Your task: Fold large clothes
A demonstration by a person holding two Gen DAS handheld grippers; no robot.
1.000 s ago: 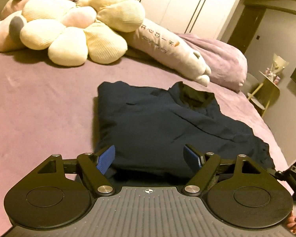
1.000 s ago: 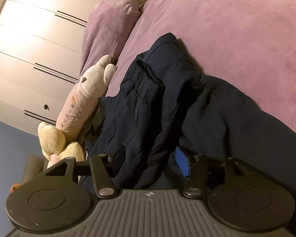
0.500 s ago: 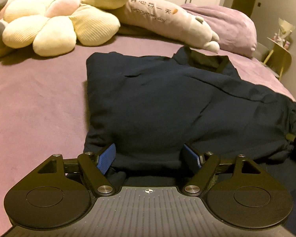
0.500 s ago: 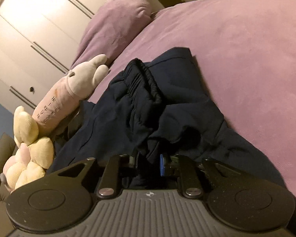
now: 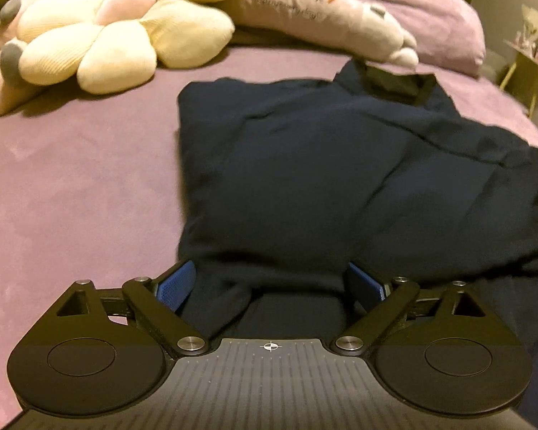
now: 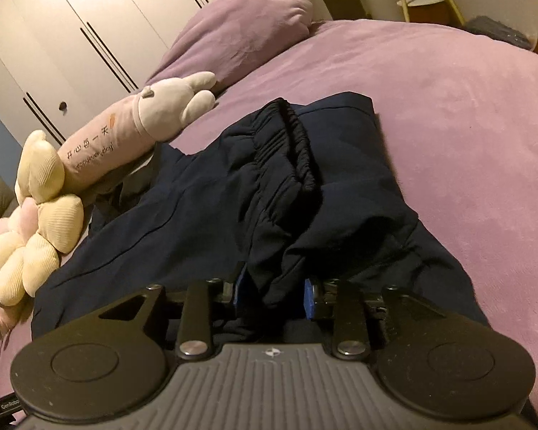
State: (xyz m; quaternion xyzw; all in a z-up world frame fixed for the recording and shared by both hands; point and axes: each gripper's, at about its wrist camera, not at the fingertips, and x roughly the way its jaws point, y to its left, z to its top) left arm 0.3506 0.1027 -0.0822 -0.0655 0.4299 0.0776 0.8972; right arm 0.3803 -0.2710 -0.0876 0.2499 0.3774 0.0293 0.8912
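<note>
A dark navy garment (image 5: 322, 165) lies partly folded on the purple bed (image 5: 71, 179). It also shows in the right wrist view (image 6: 204, 222), with a gathered elastic cuff (image 6: 297, 150) on top. My left gripper (image 5: 269, 283) is open, its blue pads either side of the garment's near edge with fabric between them. My right gripper (image 6: 274, 294) is shut on a bunched fold of the garment near the cuff end.
A cream flower cushion (image 5: 125, 36) and a long pink plush (image 5: 322, 10) lie at the head of the bed, with a purple pillow (image 6: 240, 32) beside them. White wardrobes (image 6: 71, 36) stand behind. A small yellow stool (image 5: 527, 79) is off the right side.
My right gripper closed from open onto the garment's fold and swung level. My left gripper dropped lower and pushed in at the garment's near edge, still open.
</note>
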